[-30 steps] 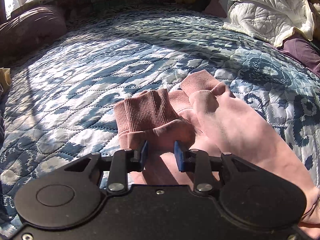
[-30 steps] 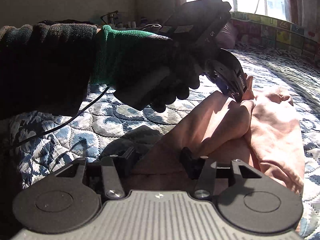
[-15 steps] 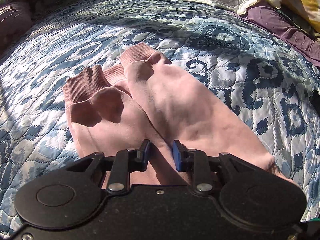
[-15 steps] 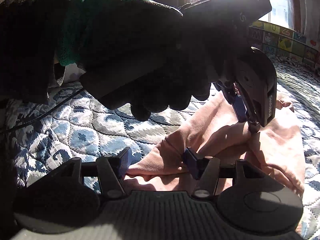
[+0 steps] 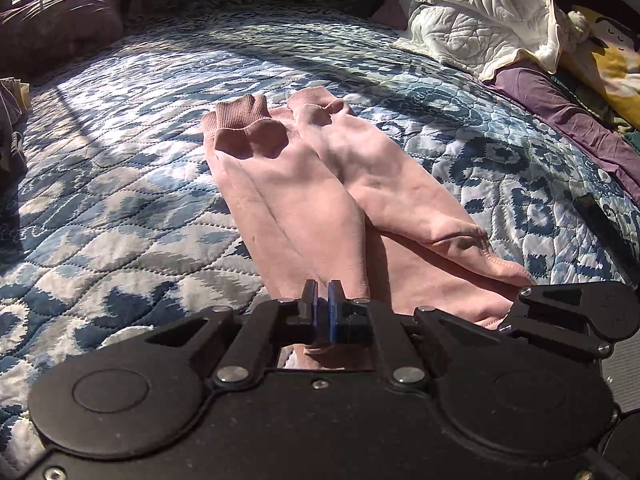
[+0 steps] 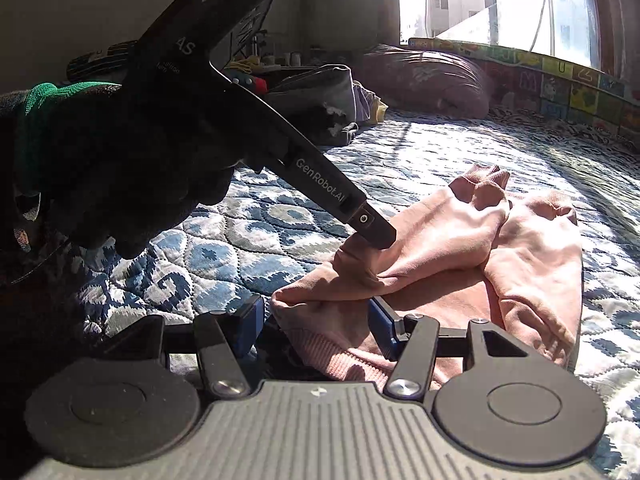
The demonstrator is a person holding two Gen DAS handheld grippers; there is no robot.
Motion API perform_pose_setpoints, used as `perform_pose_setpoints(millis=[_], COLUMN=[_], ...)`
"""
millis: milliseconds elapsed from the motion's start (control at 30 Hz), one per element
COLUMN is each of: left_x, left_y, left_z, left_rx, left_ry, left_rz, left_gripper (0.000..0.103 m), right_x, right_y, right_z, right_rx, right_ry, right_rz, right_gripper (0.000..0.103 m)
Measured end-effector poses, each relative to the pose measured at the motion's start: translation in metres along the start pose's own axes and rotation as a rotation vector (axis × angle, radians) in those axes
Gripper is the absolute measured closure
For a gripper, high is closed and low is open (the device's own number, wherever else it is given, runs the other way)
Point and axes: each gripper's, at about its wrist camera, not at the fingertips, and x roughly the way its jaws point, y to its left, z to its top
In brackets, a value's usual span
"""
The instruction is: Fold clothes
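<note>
Matt pink cloth garment (image 5: 296, 200), quilted bedspread (image 5: 120, 184)

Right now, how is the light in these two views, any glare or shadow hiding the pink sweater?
Left wrist view: sun stripes the quilt; the pink sweater is evenly lit and sharp, with fisheye bending at the edges. Right wrist view: the window is blown out, and the gloved hand and left gripper are backlit, nearly black.

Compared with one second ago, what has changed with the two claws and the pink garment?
The left claw has closed: its fingers, apart a second ago, now pinch a fold of the pink sweatshirt. The right claw opened wider and straddles the hem. The sleeves stayed folded side by side on the blue patterned quilt.
</note>
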Motion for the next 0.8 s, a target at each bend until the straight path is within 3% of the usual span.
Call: perform_pose_setpoints(millis=[133, 267, 400, 500, 533, 667, 800], left_x=[-0.006, -0.036, -0.006, -0.016, -0.023, -0.057, -0.062], left_y=[0.017, 0.020, 0.012, 0.022, 0.023, 0.029, 0.040], left_z=[-0.011, -0.018, -0.036, -0.036, -0.037, -0.052, -0.071], left_rx=[-0.134, -0.207, -0.219, -0.326, -0.335, -0.428, -0.609], left_ry=[-0.083, -0.161, -0.095, -0.108, -0.122, -0.173, -0.144], left_rz=[-0.050, -0.092, -0.106, -0.144, -0.152, -0.170, -0.238], left_gripper=[0.099, 0.099, 0.099, 0.098, 0.096, 0.060, 0.056], right_x=[-0.013, -0.041, -0.068, -0.082, -0.087, -0.103, -0.097], right_y=[-0.006, -0.013, -0.031, -0.046, -0.054, -0.084, -0.111], right_z=[-0.013, -0.020, -0.039, -0.052, -0.059, -0.084, -0.100], right_rx=[0.074, 0.164, 0.336, 0.475, 0.548, 0.823, 1.063], right_ry=[0.003, -0.067, -0.124, -0.140, -0.150, -0.192, -0.227], right_rz=[-0.038, -0.115, -0.203, -0.248, -0.248, -0.221, -0.142], right_gripper=[0.046, 0.046, 0.046, 0.047, 0.047, 0.046, 0.046])
